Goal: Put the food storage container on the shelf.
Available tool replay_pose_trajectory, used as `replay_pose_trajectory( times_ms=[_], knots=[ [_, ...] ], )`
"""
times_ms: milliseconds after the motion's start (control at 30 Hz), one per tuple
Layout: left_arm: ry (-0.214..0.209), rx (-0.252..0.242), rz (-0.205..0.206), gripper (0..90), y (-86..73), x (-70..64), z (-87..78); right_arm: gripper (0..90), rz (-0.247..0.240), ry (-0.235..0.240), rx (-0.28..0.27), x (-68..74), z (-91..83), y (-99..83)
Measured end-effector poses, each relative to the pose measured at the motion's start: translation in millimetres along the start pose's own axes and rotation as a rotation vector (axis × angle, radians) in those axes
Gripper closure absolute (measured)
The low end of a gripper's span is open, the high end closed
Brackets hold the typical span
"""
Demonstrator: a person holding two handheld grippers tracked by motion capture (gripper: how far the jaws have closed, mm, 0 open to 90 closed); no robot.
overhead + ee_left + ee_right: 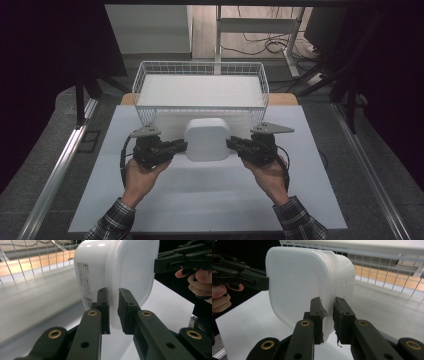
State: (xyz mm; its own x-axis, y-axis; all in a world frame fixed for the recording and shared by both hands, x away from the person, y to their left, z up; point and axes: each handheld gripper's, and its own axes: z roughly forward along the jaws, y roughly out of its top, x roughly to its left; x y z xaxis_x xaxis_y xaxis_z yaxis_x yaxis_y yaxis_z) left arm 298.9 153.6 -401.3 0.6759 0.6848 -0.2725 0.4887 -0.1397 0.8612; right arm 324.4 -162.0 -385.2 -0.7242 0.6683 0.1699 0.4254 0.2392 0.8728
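Observation:
A white, lidded plastic container [207,139] with rounded corners hangs above the table, held from both sides just in front of the basket. My left gripper [181,146] is shut on its left rim, and my right gripper [233,145] is shut on its right rim. In the left gripper view the jaws pinch the container's [117,272] rim, the gripper [113,310] closed on it; a printed label shows on its side. In the right gripper view the container [302,285] stands on edge, its rim clamped in the gripper [327,317].
A white wire basket [200,72] stands at the table's far edge, directly behind the container. The table top [210,200] is a white sheet. Metal rails [60,170] run along both sides, and a desk frame with cables stands beyond.

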Motion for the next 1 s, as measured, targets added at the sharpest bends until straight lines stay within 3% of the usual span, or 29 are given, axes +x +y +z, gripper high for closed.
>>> replay_pose_trajectory(
  times_ms=[600, 1000],
  knots=[
    [0.011, -0.067, 0.023, 80.3, 45.4, 6.4, -24.8, 77.7, -0.028, 0.009, -0.068, 7.8, -6.1, 53.9],
    [0.046, -0.096, 0.056, 80.0, 92.7, 16.7, -37.3, 77.5, -0.048, -0.009, -0.113, 4.7, -0.7, 100.4]
  ],
)
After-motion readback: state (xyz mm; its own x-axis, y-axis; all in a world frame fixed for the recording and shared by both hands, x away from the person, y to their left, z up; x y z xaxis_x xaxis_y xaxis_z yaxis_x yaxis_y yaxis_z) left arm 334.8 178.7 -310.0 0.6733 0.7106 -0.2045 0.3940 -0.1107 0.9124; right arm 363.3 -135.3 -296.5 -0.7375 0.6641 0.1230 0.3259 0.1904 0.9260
